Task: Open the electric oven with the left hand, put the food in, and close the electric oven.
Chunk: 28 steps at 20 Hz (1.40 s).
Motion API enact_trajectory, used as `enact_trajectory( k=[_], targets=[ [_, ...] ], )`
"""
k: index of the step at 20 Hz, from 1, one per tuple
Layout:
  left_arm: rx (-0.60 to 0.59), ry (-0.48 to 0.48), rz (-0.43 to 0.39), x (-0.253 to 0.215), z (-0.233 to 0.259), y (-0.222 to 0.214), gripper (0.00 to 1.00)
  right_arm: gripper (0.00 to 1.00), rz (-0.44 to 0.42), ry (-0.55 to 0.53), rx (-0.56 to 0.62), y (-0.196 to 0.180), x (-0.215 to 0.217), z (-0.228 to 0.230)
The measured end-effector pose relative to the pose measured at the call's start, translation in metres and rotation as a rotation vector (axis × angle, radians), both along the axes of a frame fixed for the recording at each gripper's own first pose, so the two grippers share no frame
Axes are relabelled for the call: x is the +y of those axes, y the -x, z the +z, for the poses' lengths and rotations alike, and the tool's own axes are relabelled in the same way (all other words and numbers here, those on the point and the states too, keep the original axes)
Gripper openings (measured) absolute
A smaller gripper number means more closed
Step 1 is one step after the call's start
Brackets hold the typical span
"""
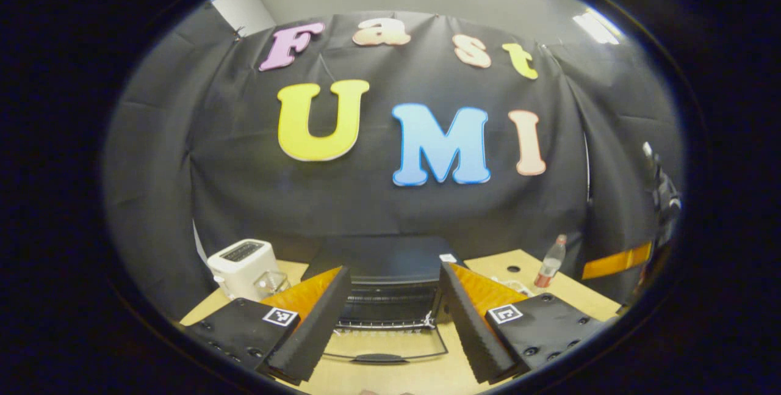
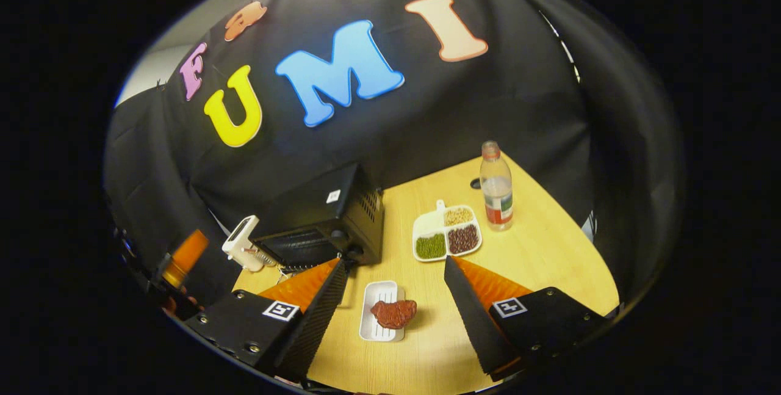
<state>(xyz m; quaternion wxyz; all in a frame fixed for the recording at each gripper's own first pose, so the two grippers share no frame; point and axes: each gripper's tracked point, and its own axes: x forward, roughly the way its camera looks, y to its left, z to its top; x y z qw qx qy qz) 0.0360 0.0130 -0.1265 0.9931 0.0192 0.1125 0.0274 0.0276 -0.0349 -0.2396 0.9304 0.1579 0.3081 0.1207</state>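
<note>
The black electric oven point(image 1: 381, 273) stands at the rear edge of the light wooden tabletop point(image 2: 537, 260), against the booth wall. Its glass door point(image 1: 384, 343) already lies folded down flat toward the front edge, exposing the wire rack point(image 1: 383, 322) inside.

The left gripper point(image 1: 390, 315) hangs spread wide and empty, directly in front of the open cavity, its jaws framing the door without touching it. The right gripper point(image 2: 393, 306) is likewise released and holds nothing; it hovers above the small white ribbed tray point(image 2: 379, 311) near the front edge of the tabletop. The food, a reddish-brown piece of meat point(image 2: 394, 313), rests on that tray, overlapping its right rim.

Judged step in hand: pick up the food with the right gripper.

- Lower the fingers on either side of the meat, not the tray rim.
- Close gently; the piece looks soft and irregular, so it may slip.
- Keep the left gripper clear of the door path.
- Avoid the white divided dish of beans point(image 2: 446, 232) and the clear plastic bottle point(image 2: 496, 187) toward the right edge.
</note>
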Motion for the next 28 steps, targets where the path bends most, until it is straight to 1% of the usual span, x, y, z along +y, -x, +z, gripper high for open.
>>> enact_trajectory(
  k=[1,3,4,6,8,10,11,12,13,14,15,17,18,19,20,21,22,23,24,25,26,27,28],
  targets=[
    [-0.021,0.002,-0.003,-0.005,0.015,-0.001,1.0,0.99,0.021,-0.016,0.036,0.002,0.003,-0.018],
    [-0.045,-0.003,-0.003,-0.011,0.031,0.001,0.97,0.99,0.057,-0.053,0.112,0.002,0.01,-0.053],
    [-0.044,-0.009,-0.001,-0.012,0.034,0.003,0.99,0.99,0.07,-0.082,0.148,0.003,0.014,-0.068],
    [-0.027,-0.027,0.015,-0.011,0.034,0.007,0.96,0.99,0.084,-0.158,0.224,0.008,0.022,-0.095],
    [0.001,-0.044,0.034,-0.009,0.028,0.012,0.95,0.99,0.078,-0.239,0.296,0.01,0.027,-0.123],
    [0.016,-0.061,0.052,-0.006,0.027,0.016,0.99,0.99,0.058,-0.306,0.356,0.013,0.031,-0.144],
    [0.021,-0.069,0.063,-0.004,0.026,0.017,0.99,0.96,0.052,-0.342,0.383,0.013,0.033,-0.15],
    [0.029,-0.076,0.074,-0.002,0.026,0.018,0.97,0.92,0.054,-0.381,0.401,0.015,0.036,-0.152],
    [0.033,-0.083,0.086,-0.001,0.027,0.02,0.98,0.92,0.054,-0.408,0.405,0.017,0.037,-0.154],
    [0.035,-0.086,0.096,0.0,0.028,0.022,0.99,0.85,0.051,-0.426,0.409,0.015,0.037,-0.155],
    [0.04,-0.088,0.106,0.001,0.026,0.024,0.98,0.79,0.059,-0.45,0.416,0.014,0.042,-0.159],
    [0.044,-0.093,0.128,0.003,0.026,0.03,0.98,0.79,0.065,-0.468,0.423,0.008,0.045,-0.159],
    [0.045,-0.095,0.138,0.002,0.027,0.033,0.98,0.65,0.055,-0.484,0.425,-0.002,0.041,-0.162],
    [0.046,-0.097,0.145,0.001,0.028,0.035,0.98,0.43,0.062,-0.513,0.438,0.004,0.05,-0.161],
    [0.046,-0.102,0.149,0.0,0.029,0.037,0.98,0.42,0.079,-0.553,0.449,0.005,0.054,-0.155],
    [0.049,-0.108,0.151,-0.002,0.026,0.039,0.98,0.42,0.081,-0.546,0.452,0.003,0.051,-0.155],
    [0.057,-0.113,0.152,-0.003,0.026,0.041,0.99,0.28,0.072,-0.553,0.457,-0.007,0.044,-0.157],
    [0.062,-0.119,0.157,-0.004,0.025,0.043,0.99,0.15,0.075,-0.554,0.474,-0.005,0.06,-0.161],
    [0.063,-0.121,0.162,-0.005,0.026,0.044,0.99,0.12,0.087,-0.551,0.475,-0.004,0.061,-0.158],
    [0.061,-0.119,0.166,-0.007,0.028,0.044,0.98,0.12,0.082,-0.547,0.475,0.0,0.058,-0.152],
    [0.054,-0.114,0.167,-0.01,0.029,0.044,0.99,0.07,0.085,-0.567,0.47,-0.001,0.057,-0.144],
    [0.045,-0.109,0.164,-0.013,0.032,0.045,0.99,0.07,0.084,-0.593,0.466,-0.002,0.057,-0.137],
    [0.04,-0.105,0.157,-0.016,0.033,0.045,0.97,0.07,0.072,-0.617,0.458,-0.004,0.055,-0.129]
  ],
)
